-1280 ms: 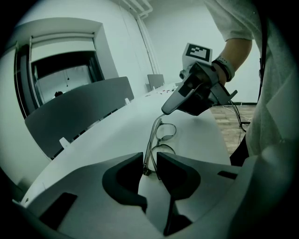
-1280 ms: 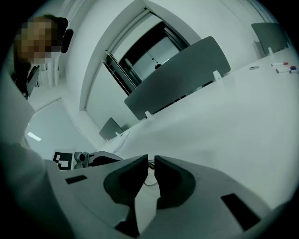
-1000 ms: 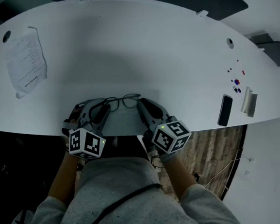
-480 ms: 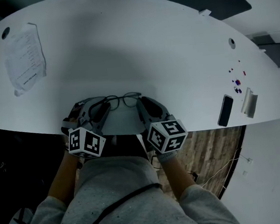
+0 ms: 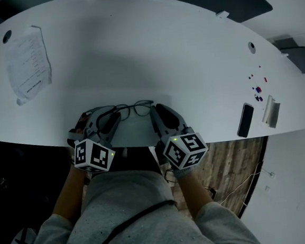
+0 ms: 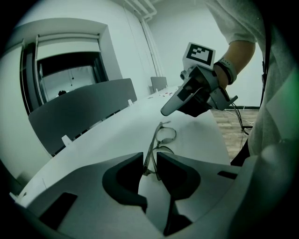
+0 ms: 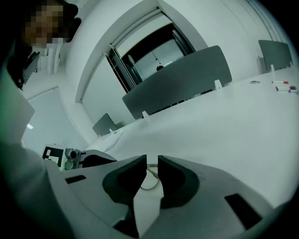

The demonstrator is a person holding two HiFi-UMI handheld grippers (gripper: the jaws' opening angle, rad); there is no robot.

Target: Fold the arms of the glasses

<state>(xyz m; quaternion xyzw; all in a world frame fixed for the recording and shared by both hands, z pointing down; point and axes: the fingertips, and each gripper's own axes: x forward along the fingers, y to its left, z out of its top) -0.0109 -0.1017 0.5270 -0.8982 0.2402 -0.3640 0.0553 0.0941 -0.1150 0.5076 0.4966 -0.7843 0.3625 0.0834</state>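
L gripper [image 6: 149,161]: the dark, matte, rounded fingers [image 6: 122,179] are closing on the near end of the glasses [image 6: 166,135]. The thin wire frame is sitting in the slim slot btw them, touching the L pad. The glasses, round-lensed w/ fine metal rims, are lying on the smooth white worktop [image 5: 152,55] near the person's edge, stretching toward the R gripper [image 7: 152,170]. The R fingers [image 7: 177,182], same dark moulded shape, are standing a narrow gap apart. A curl of wire is showing thru that gap, apparently not pinched. In the L gripper view, the R tip is hanging just over the far end of the frame. Farther out: a creased paper sheet [image 5: 28,63] far L, a dark flat slab [image 5: 244,120] and small coloured markers [image 5: 257,89] far R.
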